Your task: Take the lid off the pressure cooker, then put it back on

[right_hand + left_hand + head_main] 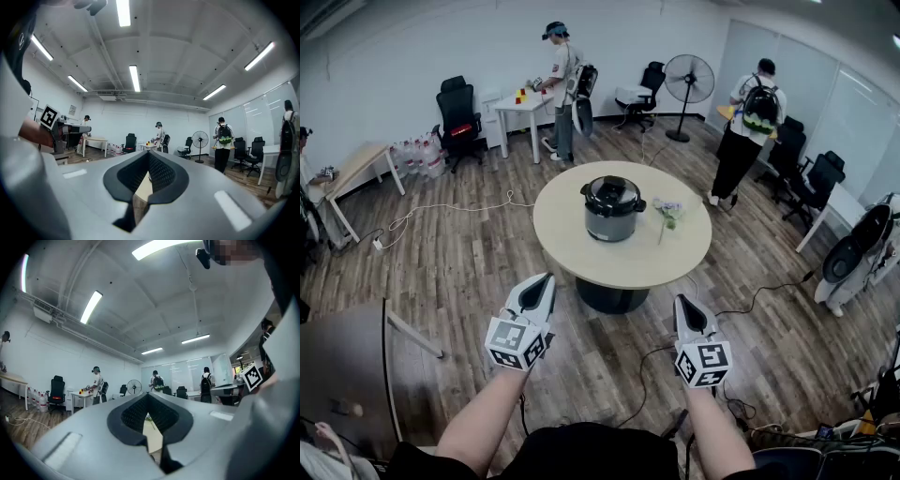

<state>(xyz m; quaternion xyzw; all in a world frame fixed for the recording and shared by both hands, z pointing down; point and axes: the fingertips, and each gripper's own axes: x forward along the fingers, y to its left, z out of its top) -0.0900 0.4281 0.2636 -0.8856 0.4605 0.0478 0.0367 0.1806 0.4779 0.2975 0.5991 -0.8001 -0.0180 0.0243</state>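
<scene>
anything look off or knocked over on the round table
Nothing is spilled or damaged. The grey pressure cooker stands upright on the round beige table with its black lid on. The only oddity is a small flower sprig lying loose beside it.

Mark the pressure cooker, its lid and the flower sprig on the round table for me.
pressure cooker [612, 226]: head view, front of its grey body.
lid [614, 194]: head view, dark top surface, seated on the pot.
flower sprig [667, 211]: head view, its blossoms, lying to the right of the pot.
</scene>
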